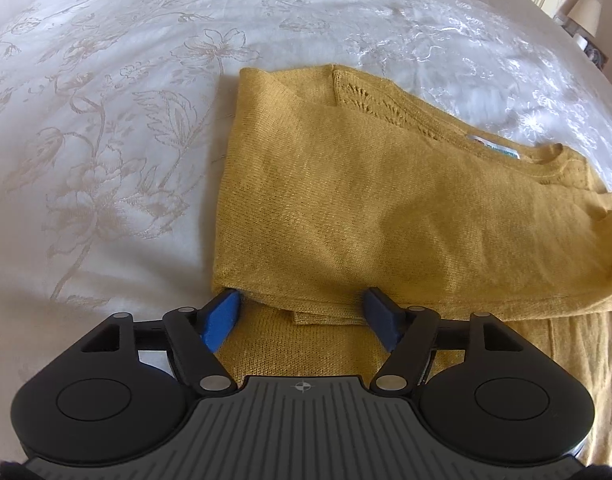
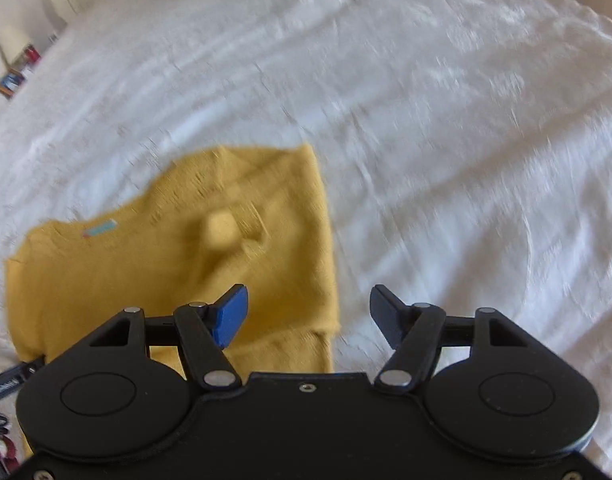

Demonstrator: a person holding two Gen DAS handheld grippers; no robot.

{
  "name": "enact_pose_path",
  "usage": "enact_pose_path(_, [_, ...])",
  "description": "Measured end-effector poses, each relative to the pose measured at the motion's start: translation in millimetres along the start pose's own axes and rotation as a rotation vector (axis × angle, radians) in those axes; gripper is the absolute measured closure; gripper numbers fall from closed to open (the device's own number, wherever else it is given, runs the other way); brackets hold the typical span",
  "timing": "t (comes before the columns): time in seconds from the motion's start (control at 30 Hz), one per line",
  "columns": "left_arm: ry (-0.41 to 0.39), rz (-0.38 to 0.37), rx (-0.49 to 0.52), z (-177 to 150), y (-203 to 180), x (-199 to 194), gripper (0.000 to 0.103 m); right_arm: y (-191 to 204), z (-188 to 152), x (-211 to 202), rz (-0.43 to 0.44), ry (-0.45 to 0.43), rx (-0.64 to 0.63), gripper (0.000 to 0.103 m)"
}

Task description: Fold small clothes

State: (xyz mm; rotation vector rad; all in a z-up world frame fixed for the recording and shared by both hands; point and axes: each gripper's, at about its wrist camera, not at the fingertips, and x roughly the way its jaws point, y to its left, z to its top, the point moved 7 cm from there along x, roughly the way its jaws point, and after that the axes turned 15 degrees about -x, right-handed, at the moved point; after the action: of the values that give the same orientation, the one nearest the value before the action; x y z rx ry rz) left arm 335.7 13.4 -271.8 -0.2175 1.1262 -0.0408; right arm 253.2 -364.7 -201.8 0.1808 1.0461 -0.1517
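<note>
A mustard-yellow knit sweater (image 1: 365,208) lies partly folded on the white bedspread (image 1: 106,140), with a light blue neck label (image 1: 495,150) showing. My left gripper (image 1: 302,306) is open, its blue pads either side of a folded edge of the sweater at its near side. In the right wrist view the sweater (image 2: 154,264) lies to the lower left, blurred. My right gripper (image 2: 307,312) is open and empty above the sweater's right edge and the bedspread (image 2: 445,140).
The bedspread has a beige floral pattern. A lamp (image 1: 583,18) stands on a bedside table at the far right in the left wrist view. A small bedside table with items (image 2: 16,76) shows at the far left in the right wrist view.
</note>
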Motion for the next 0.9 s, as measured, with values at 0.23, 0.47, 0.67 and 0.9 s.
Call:
enact_pose_path(0.23, [0.005,-0.005,0.0,0.9,0.1,0.6,0.034,31.0,32.7,28.9,0.108,-0.028,-0.102,0.032])
enact_pose_path(0.47, [0.001,-0.007,-0.004,0.8,-0.5,1.2,0.034,30.8,8.2,55.1,0.191,0.082,-0.069,0.052])
enact_pose_path(0.67, [-0.006,-0.006,-0.009,0.0,-1.4,1.0,0.032,25.2,13.0,46.3,0.203,0.032,-0.014,0.052])
enact_pose_path(0.9, [-0.021,-0.02,-0.029,4.6,0.5,-12.6,0.034,35.4,33.9,39.3,0.244,0.0,-0.034,0.091])
